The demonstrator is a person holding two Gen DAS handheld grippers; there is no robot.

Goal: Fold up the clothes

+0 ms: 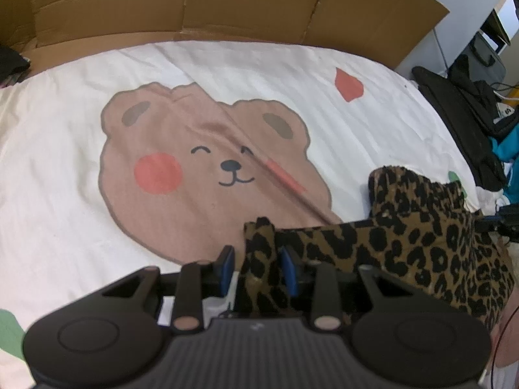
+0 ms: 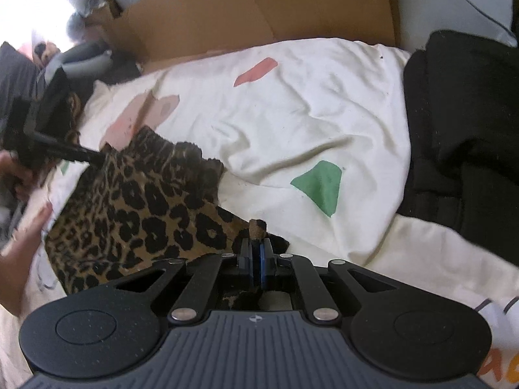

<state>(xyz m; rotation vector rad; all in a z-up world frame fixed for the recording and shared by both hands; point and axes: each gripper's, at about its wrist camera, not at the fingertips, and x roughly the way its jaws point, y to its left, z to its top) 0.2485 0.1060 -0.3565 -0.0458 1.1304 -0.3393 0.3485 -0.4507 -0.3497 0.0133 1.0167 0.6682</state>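
Observation:
A leopard-print garment (image 1: 421, 236) lies crumpled on a white bedsheet with a bear print (image 1: 181, 168). My left gripper (image 1: 258, 256) has its blue pads apart, with a bunched corner of the garment standing between them. In the right wrist view the same garment (image 2: 136, 204) spreads to the left. My right gripper (image 2: 256, 249) is shut on a small corner of it at its lower right edge. The left gripper (image 2: 94, 157) shows there too, at the garment's far left corner.
A cardboard wall (image 1: 227, 3) stands behind the bed. Dark clothes and bags (image 1: 470, 113) pile at the right edge, and a black garment (image 2: 467, 136) lies right of the sheet. A person's hand (image 2: 19, 243) is at the left.

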